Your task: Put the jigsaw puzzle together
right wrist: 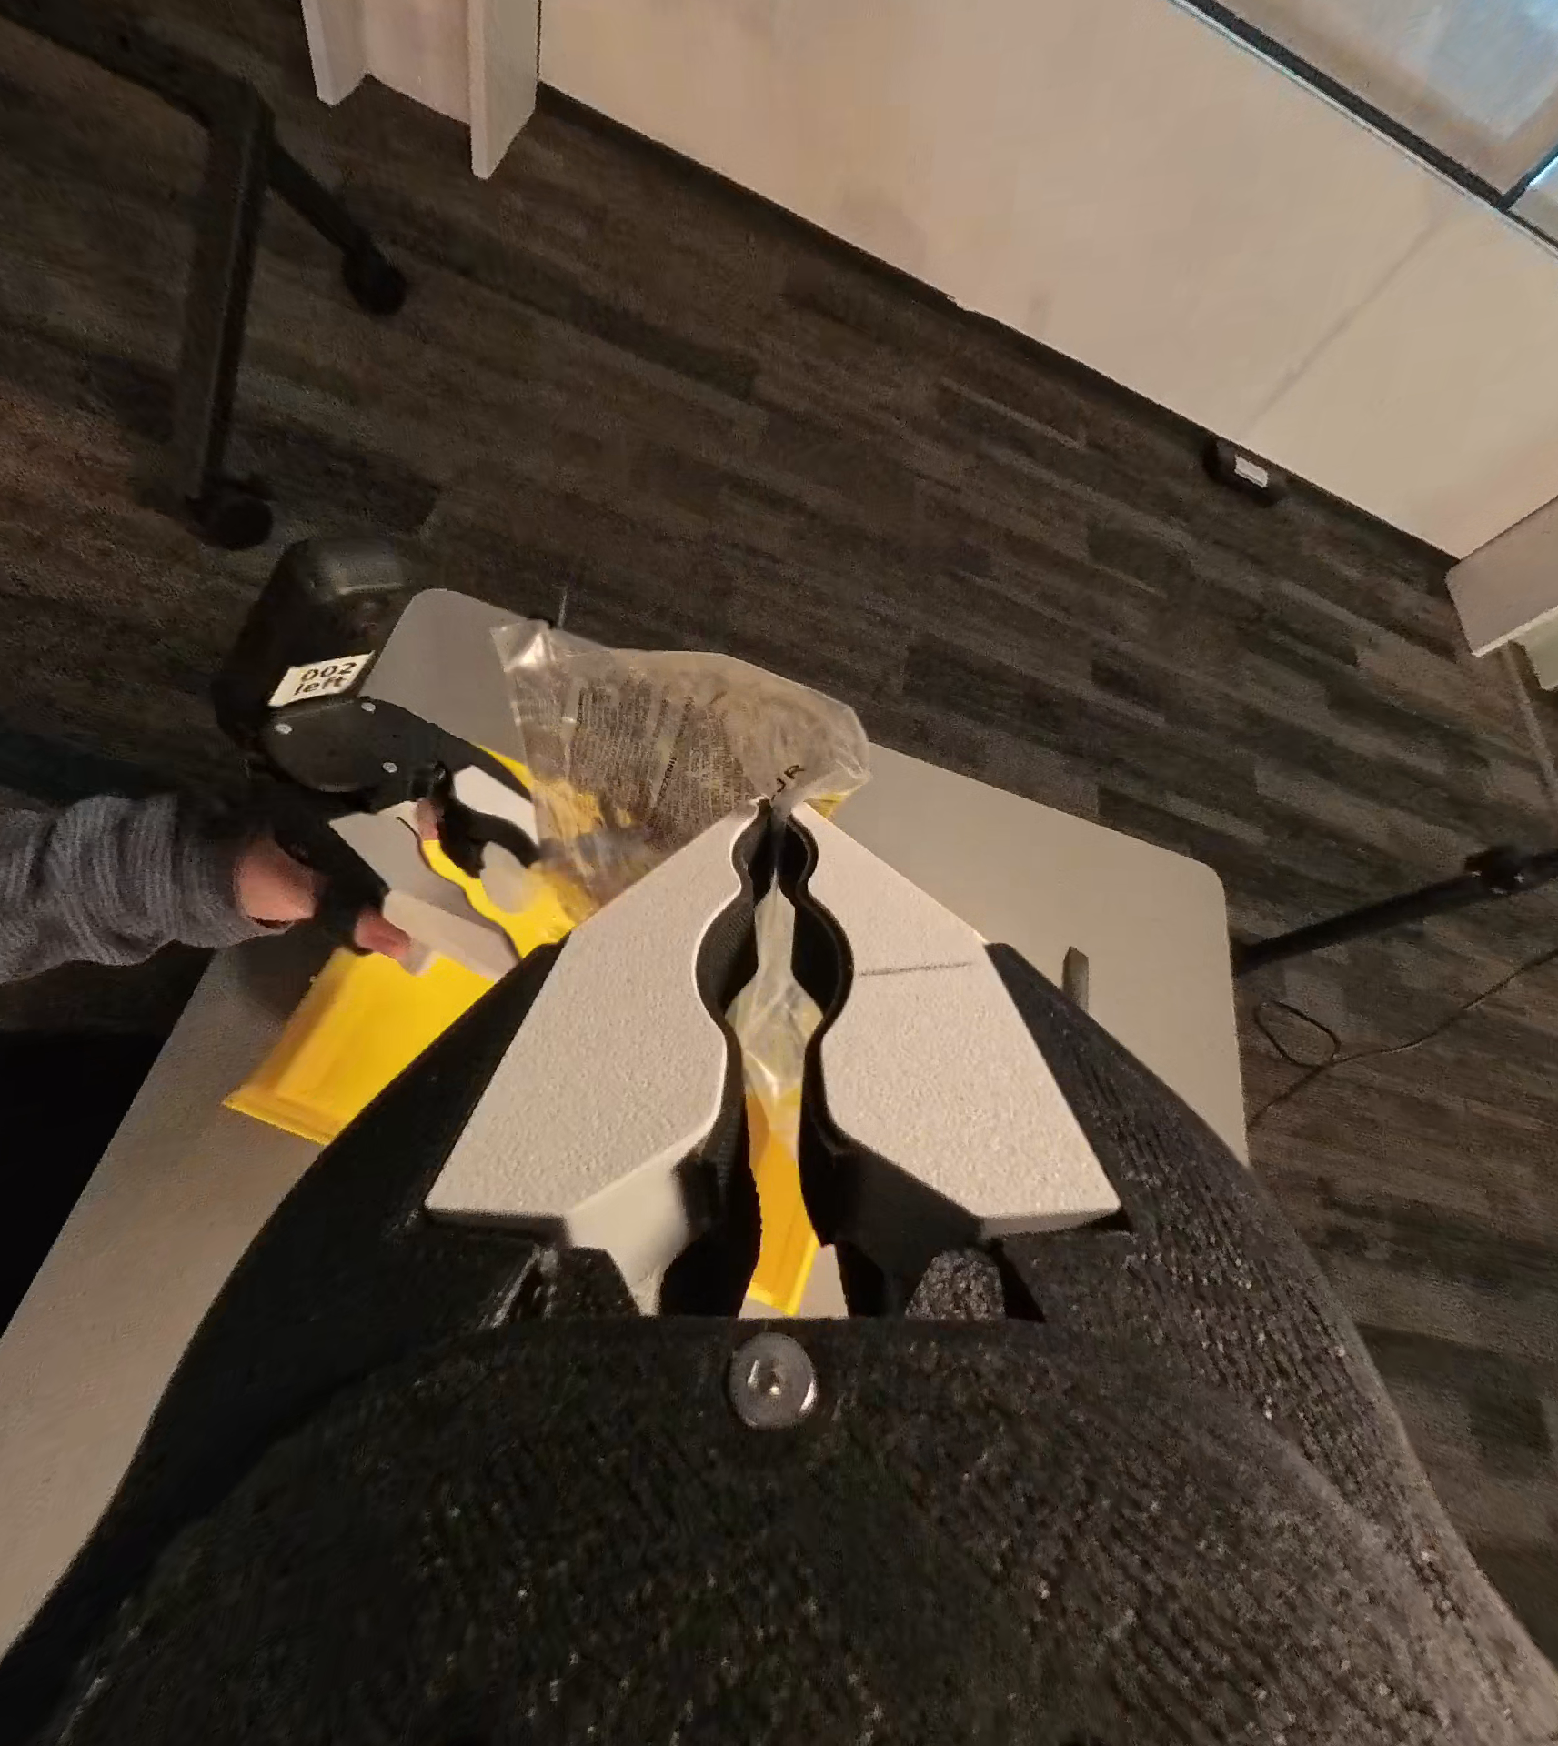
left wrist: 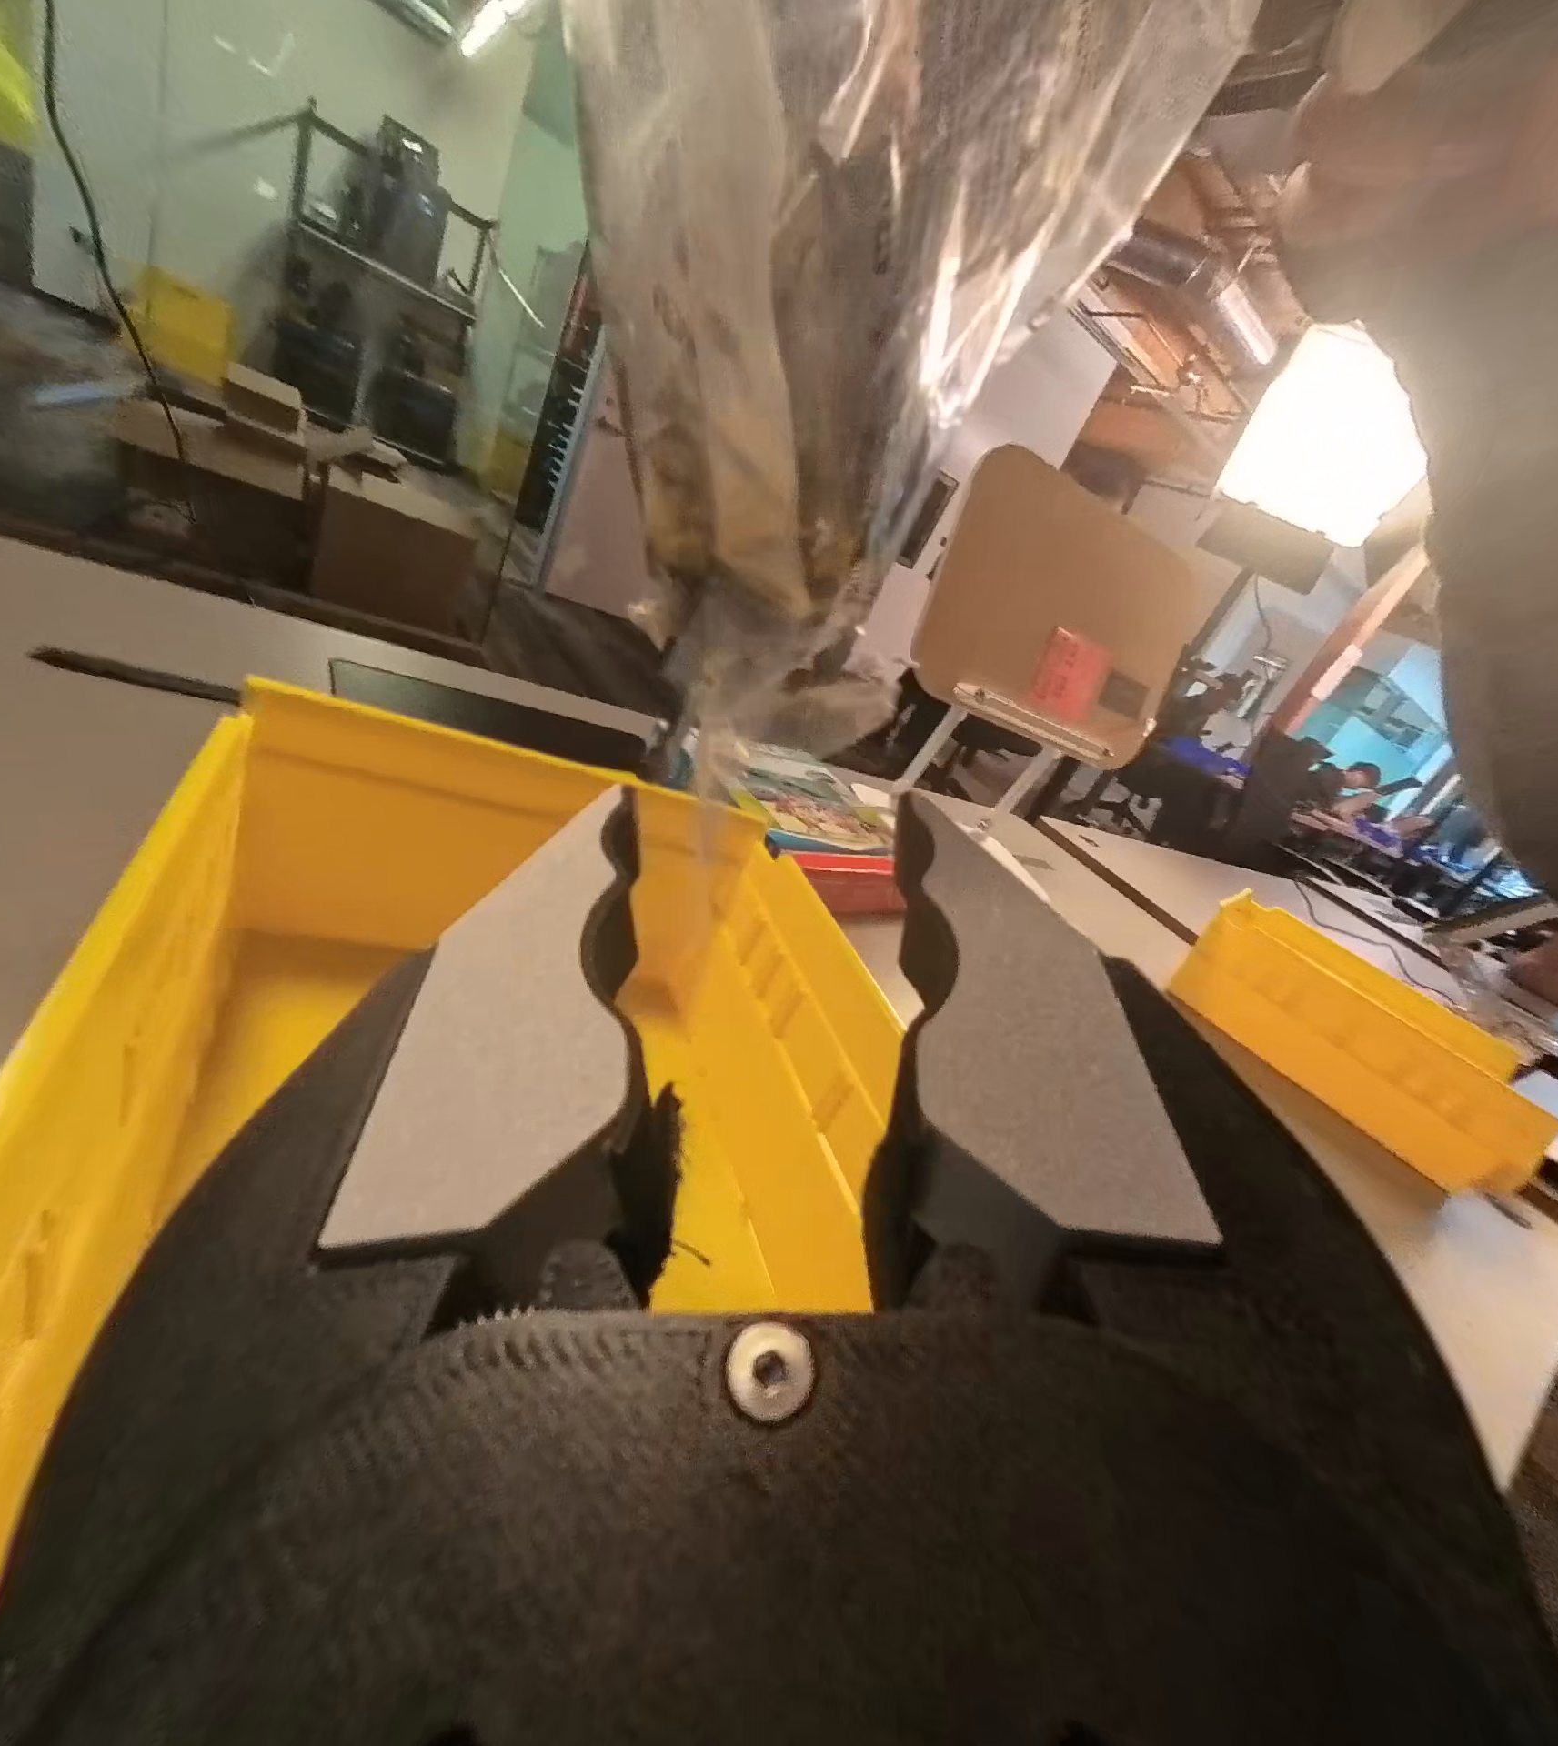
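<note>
A grey bench (right wrist: 1087, 907) carries a yellow bin (left wrist: 331, 850). Above the bin hangs a clear printed plastic bag (right wrist: 661, 737), its edge pinched tight in the right claw (right wrist: 770, 822). The left claw (left wrist: 765, 831) gapes wide over the bin, gripping nothing.

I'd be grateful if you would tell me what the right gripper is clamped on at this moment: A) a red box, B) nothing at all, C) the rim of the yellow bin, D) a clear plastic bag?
D: in the right wrist view the right gripper has its fingertips closed on an edge of the clear plastic bag, which hangs above the yellow bin, while the left gripper stands open beside it.
</note>
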Motion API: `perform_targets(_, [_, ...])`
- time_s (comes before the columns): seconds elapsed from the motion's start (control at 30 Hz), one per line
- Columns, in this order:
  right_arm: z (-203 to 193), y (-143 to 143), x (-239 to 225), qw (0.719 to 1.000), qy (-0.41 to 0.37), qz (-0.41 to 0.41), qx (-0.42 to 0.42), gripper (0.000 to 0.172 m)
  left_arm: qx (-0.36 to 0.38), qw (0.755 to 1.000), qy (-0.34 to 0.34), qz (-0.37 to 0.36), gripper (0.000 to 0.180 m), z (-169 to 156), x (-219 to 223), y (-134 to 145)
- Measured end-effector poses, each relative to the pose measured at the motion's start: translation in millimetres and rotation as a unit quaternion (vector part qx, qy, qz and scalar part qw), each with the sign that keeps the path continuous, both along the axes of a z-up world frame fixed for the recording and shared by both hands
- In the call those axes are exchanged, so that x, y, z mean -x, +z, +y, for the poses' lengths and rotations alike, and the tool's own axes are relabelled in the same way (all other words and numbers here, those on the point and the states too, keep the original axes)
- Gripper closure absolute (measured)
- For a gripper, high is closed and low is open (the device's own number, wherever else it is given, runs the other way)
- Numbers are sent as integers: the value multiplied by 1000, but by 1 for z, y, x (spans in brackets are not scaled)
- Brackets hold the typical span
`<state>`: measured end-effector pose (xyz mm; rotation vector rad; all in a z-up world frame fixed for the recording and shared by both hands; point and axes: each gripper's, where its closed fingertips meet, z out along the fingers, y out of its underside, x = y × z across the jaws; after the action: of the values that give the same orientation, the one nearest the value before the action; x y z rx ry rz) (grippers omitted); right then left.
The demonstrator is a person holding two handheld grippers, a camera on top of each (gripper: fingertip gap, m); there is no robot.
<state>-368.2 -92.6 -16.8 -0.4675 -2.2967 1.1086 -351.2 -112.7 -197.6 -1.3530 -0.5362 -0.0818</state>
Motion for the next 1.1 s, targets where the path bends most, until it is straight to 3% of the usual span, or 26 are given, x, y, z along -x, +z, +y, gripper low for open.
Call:
perform_targets(0.13, [-1, 7, -4, 1000, 1, 3, -10, 172, -24, 1000, 11, 4, 133, -2, 7, 10])
perform_targets(0.27, [-1, 12, -7, 1000, 3, 2, -9, 172, -75, 996, -48, 20, 160, 0, -11, 25])
perform_targets(0.37, [-1, 13, -8, 1000, 6, -9, 2, 172, -59, 995, -74, 18, 161, 8, -17, 21])
perform_targets(0.43, [0, 15, -8, 1000, 3, -10, 7, 172, -55, 995, -78, 27, 180, 12, -19, 21])
perform_targets(0.53, [7, 18, -3, 1000, -13, -2, 5, 172, -40, 997, -60, 19, 180, 13, -13, 16])
perform_targets(0.8, [19, 8, 13, 998, -55, 38, -21, 172, 101, 995, -21, -13, 180, 12, 5, -18])
perform_targets(1.0, [25, -15, 25, 995, -82, 43, -43, 172, 250, 968, 11, -2, 180, 5, 14, -44])
perform_targets(1.1, [24, -18, 24, 996, -79, 38, -32, 172, 244, 969, 28, -2, 176, 2, 17, -45])
